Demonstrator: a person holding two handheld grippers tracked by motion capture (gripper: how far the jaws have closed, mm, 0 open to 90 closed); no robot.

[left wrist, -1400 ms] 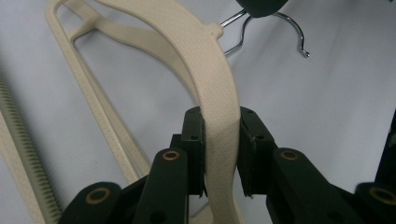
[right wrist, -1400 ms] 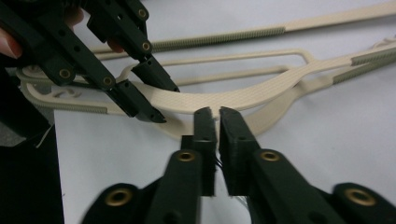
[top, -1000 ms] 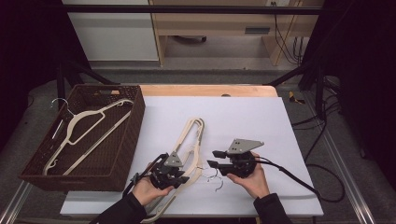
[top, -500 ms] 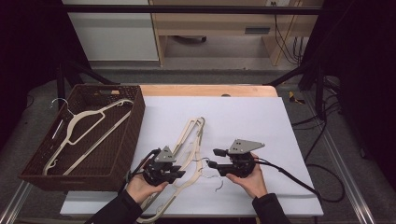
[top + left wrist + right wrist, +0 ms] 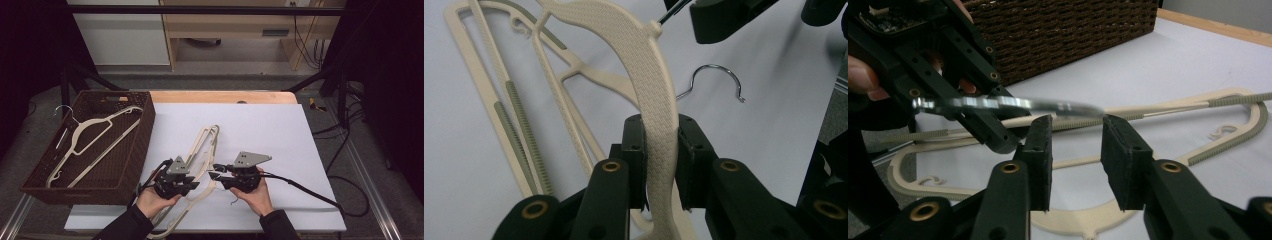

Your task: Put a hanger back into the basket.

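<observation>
Left gripper view: left tongs (image 5: 660,165) clamp the hanger's arm (image 5: 651,85); right tongs (image 5: 1077,160), closing, straddle its hook (image 5: 1008,104) unpressed.

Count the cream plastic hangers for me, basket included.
3. One hanger lies in the wicker basket. One lies flat on the white table. One is clamped in the left gripper, above that one. More could be hidden beneath.

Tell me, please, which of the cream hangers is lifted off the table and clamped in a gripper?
The top hanger, its shoulder pinched by the left gripper. The other hangers lie loose: one flat on the white table, one in the wicker basket.
</observation>
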